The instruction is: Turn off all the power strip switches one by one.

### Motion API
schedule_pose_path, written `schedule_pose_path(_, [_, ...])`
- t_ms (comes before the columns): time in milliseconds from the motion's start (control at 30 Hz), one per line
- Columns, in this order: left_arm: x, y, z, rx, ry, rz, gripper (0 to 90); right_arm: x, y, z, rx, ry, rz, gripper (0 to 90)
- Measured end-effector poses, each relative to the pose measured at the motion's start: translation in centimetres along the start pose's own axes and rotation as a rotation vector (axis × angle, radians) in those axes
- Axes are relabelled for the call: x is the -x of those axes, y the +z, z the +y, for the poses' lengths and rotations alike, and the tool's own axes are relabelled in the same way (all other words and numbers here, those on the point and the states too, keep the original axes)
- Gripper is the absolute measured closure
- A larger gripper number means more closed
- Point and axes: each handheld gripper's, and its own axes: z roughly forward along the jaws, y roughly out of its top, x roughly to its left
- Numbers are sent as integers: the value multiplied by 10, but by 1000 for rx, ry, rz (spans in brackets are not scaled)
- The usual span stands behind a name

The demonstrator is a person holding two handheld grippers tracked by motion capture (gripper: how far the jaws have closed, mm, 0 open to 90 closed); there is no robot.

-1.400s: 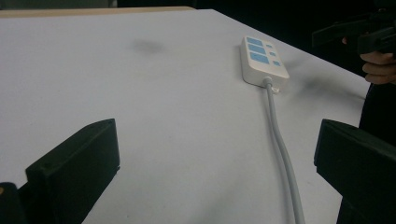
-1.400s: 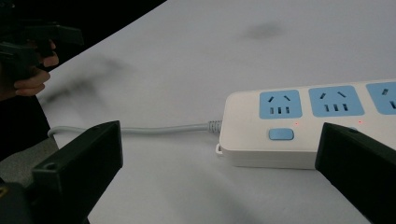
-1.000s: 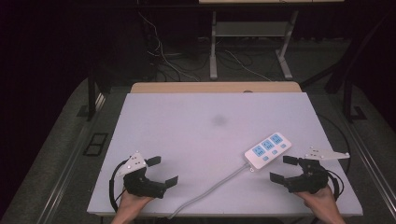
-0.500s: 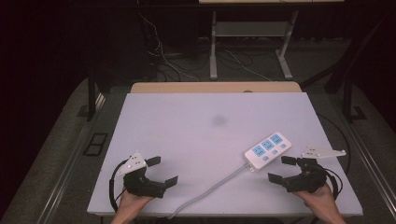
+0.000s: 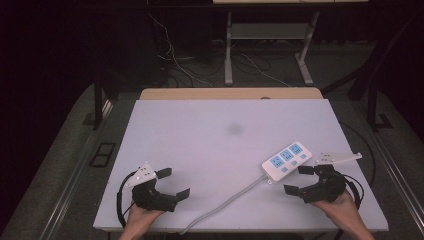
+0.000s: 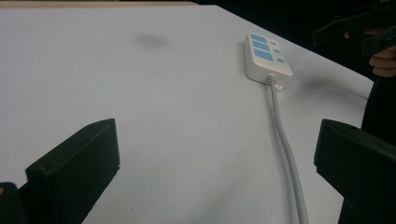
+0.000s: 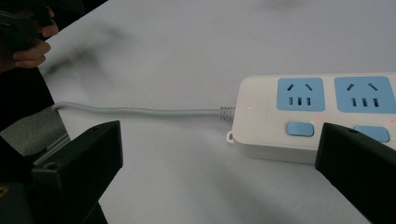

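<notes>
A white power strip [image 5: 287, 160] with blue sockets lies at the right of the white table [image 5: 200, 135]. Its grey cable [image 5: 225, 205] runs off over the front edge. My right gripper [image 5: 298, 180] stands open just in front of the strip's cable end, not touching it. In the right gripper view the strip [image 7: 322, 114] and cable [image 7: 140, 111] lie between and beyond the wide-apart jaws [image 7: 219, 163]. My left gripper [image 5: 174, 182] rests open near the front left with nothing in it. From its view [image 6: 217, 158] the strip [image 6: 266, 56] is farther off.
A dark smudge [image 5: 234, 129] marks the table's middle. A wooden strip [image 5: 230, 93] edges the far side. Behind it stand a metal frame [image 5: 230, 50] and loose floor cables [image 5: 175, 65]. Dark floor surrounds the table.
My right gripper has edged slightly left toward the strip's cable end. The left gripper and the power strip have not moved.
</notes>
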Motion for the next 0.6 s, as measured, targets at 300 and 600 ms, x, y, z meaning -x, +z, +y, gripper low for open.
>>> schedule_pose_path(300, [0,1,0,0,-2,-1,0,4,2,16,-45,-30,-10,6])
schedule_pose_path(600, [0,1,0,-1,0,0,0,9,3,29,-77,-46,-19,6])
